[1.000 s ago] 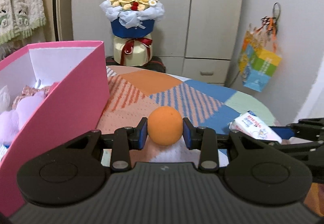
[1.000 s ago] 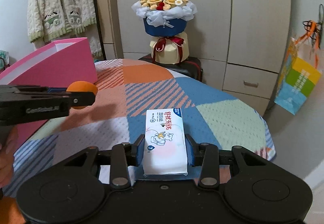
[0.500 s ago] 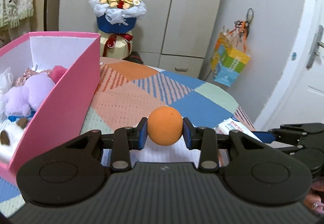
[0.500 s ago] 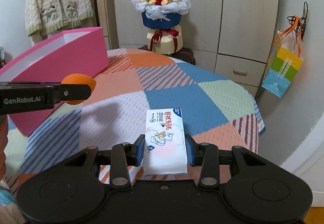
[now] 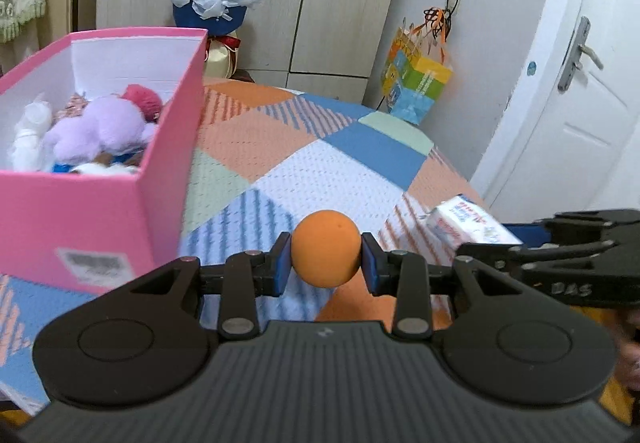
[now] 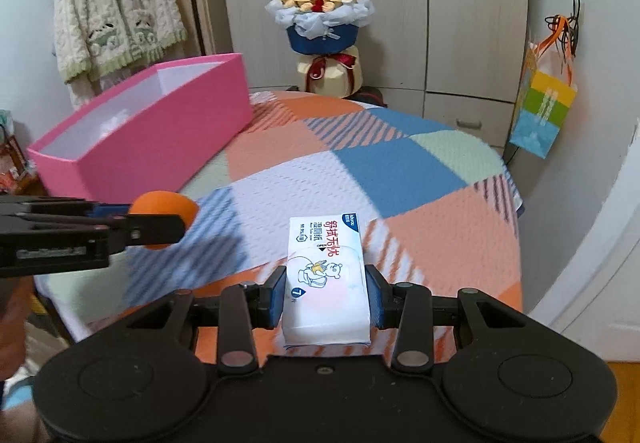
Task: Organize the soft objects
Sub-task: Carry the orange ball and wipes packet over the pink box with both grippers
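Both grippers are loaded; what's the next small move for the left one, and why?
Probably swing the left gripper left, over the pink box. Its fingers are shut on the orange ball, the box is open-topped with plush toys inside, and the ball hangs right of it.

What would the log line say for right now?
left claw: shut on orange ball | right claw: shut on tissue pack | pink box: holds plush toys
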{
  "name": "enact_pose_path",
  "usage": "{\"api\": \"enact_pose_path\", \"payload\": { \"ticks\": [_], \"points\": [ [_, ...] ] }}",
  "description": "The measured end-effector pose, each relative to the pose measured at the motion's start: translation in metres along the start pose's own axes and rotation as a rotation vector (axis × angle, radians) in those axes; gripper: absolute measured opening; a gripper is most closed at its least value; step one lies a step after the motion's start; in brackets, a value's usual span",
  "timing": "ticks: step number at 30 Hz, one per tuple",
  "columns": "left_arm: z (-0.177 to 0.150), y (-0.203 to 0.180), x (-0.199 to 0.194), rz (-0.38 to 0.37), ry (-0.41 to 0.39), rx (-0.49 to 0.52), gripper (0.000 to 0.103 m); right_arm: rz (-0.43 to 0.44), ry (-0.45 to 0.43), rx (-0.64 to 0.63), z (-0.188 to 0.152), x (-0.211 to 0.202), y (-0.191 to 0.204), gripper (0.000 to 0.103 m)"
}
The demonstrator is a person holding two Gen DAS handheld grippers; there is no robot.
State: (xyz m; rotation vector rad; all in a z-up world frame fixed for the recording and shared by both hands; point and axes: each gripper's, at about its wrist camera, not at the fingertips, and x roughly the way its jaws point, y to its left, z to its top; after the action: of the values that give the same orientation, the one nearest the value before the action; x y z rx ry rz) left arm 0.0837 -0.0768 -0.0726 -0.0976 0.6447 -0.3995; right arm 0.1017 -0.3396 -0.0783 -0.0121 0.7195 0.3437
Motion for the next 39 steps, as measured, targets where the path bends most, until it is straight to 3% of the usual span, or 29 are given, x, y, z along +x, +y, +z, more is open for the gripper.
{"api": "enact_pose_path", "payload": {
  "ticks": [7, 19, 30, 39],
  "points": [
    [-0.013, 0.025, -0.031, -0.039, 0.083, 0.016, 0.034, 0.064, 0.033, 0.005, -0.005, -0.022, 0.028, 0.045],
    [-0.013, 0.074, -0.106, -0.056, 0.110, 0.022, 0.035, 0.232, 0.090, -0.110, 0.012, -0.051, 0.096, 0.045],
    [0.022, 0.103, -0.150, -0.050, 0.010, 0.089, 0.035, 0.263, -0.001, -0.255, 0.055, -0.046, 0.153, 0.045],
    [0.073, 0.146, -0.128, -0.010, -0.056, 0.060, 0.035, 0.235, -0.103, -0.283, 0.107, -0.009, 0.178, 0.045]
  ]
}}
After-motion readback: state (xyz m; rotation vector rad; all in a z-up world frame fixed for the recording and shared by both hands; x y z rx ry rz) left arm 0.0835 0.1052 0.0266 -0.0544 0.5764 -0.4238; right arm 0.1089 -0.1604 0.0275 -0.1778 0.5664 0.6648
